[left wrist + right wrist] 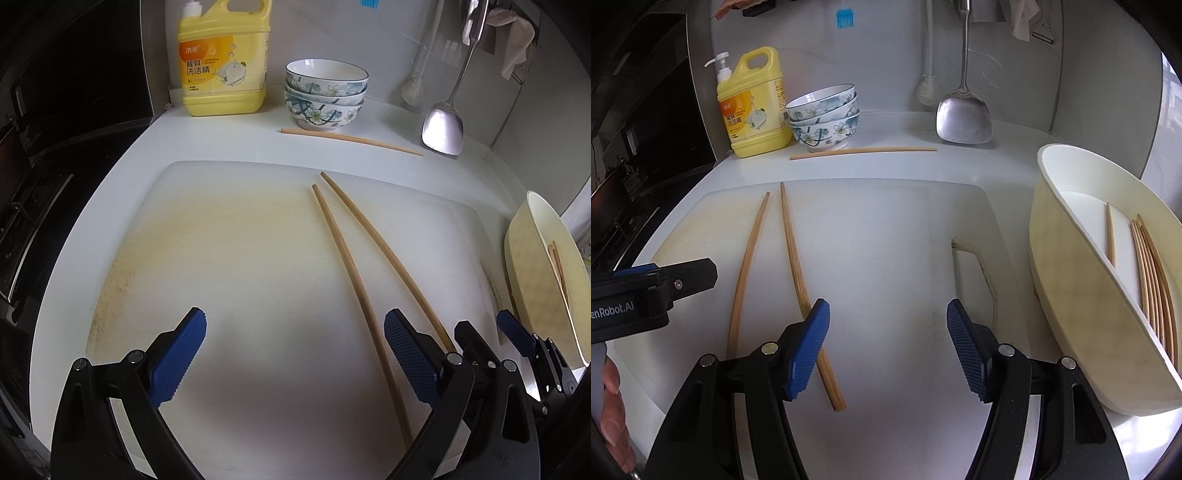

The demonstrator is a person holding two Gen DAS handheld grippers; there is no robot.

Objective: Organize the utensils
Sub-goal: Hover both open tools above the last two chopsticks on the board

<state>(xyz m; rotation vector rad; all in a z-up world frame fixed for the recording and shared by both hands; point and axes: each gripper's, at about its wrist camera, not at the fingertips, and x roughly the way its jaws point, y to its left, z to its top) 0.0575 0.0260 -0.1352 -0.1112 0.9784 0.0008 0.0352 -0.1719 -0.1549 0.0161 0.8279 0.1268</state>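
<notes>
On the cutting board (258,277) in the left wrist view, two chopsticks (343,266) lying side by side toward its right edge, left gripper (295,354) gaping above the near edge with nothing between its pads, a third chopstick (351,140) off the board by the worktop's back edge before the bowls (325,96). At the worktop's right edge in the right wrist view, a tilted holder (1071,295) with several chopsticks inside, right gripper (888,343) likewise spread wide and empty over the board's near edge, just right of the pair.
</notes>
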